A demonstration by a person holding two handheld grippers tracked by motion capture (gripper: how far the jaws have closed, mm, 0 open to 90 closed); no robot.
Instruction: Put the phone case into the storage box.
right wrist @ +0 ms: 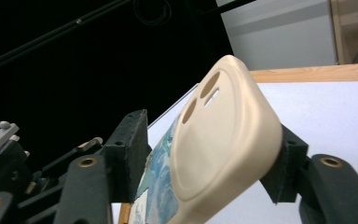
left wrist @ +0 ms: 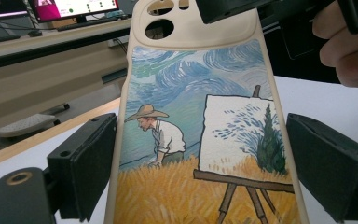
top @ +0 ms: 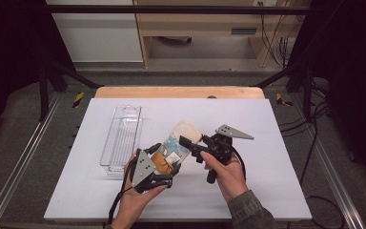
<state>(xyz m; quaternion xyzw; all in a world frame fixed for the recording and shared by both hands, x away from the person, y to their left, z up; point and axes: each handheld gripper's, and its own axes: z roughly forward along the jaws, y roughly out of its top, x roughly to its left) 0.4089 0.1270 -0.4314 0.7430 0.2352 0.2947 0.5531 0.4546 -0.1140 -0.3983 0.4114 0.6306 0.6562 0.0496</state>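
A cream phone case (top: 185, 131) with a painted scene of a man in a straw hat and an easel is held up over the white table top (top: 276, 191). My left gripper (top: 164, 165) is shut on its lower end. In the left gripper view the case (left wrist: 191, 116) stands upright between both pads (left wrist: 91, 163). My right gripper (top: 189, 147) reaches in from the right at the case's camera end. In the right gripper view that cream end (right wrist: 223, 140) lies between the jaws of my right gripper (right wrist: 209, 158). The near pad (right wrist: 133, 149) stands slightly off the painted face, and the far pad is partly hidden behind the case.
A clear plastic box (top: 121, 138) lies on the table to the left of my hands. A wooden table edge (top: 178, 92) runs along the far side. Black frame posts and cables stand at both sides.
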